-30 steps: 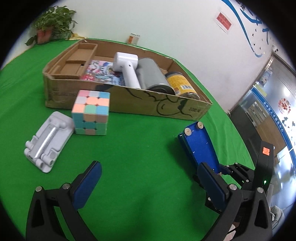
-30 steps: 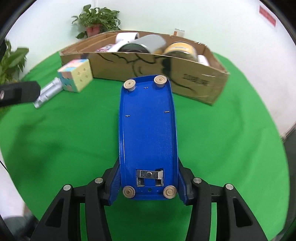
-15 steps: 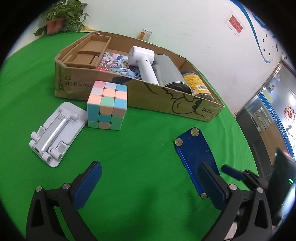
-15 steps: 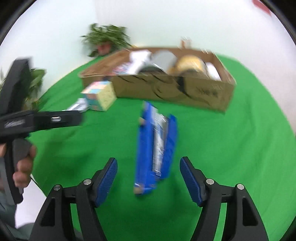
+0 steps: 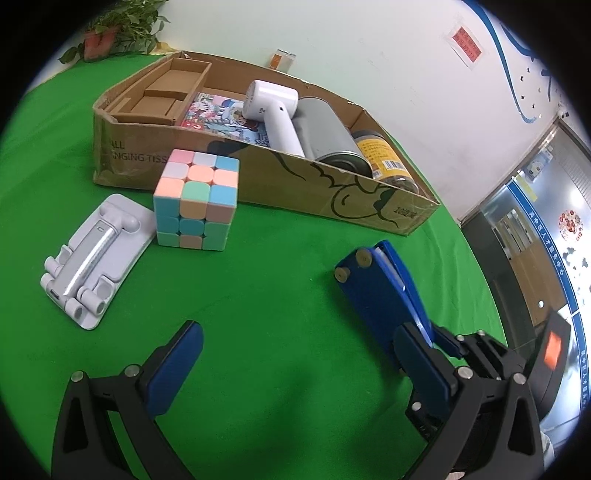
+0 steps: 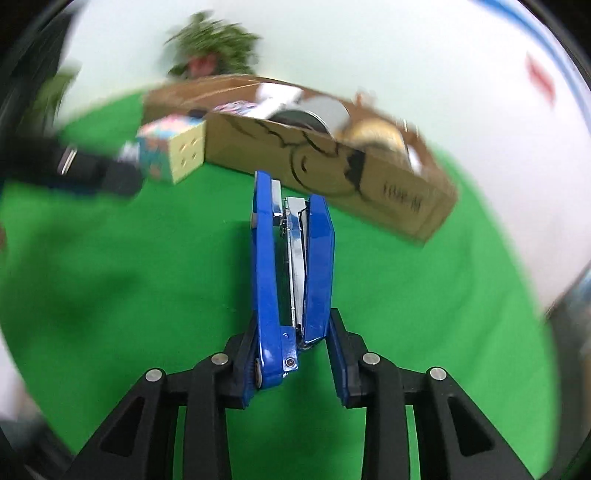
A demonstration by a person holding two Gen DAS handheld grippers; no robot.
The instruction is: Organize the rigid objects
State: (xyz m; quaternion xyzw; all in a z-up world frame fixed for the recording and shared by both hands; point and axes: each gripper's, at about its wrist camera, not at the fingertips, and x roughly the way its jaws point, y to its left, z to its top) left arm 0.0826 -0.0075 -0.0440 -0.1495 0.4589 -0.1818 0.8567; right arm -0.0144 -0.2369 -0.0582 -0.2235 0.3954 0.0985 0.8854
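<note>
A blue stapler [image 6: 291,273] stands on its side edge on the green cloth, and my right gripper [image 6: 293,354] is shut on its hinge end. It also shows in the left wrist view [image 5: 380,291], with the right gripper [image 5: 443,347] behind it. My left gripper [image 5: 295,365] is open and empty above the cloth. A pastel puzzle cube [image 5: 195,205] and a grey phone stand [image 5: 96,254] lie on the cloth in front of the cardboard box [image 5: 258,184].
The box holds a white handheld device [image 5: 273,110], a grey can [image 5: 332,136], a yellow-labelled jar [image 5: 384,155], a picture book [image 5: 218,114] and a cardboard insert [image 5: 166,92]. A potted plant [image 5: 114,29] stands far left by the wall.
The right gripper let go of the flat-held stapler, which turned onto its side; it has now shut on the stapler again. The left gripper drifted slightly and stays open.
</note>
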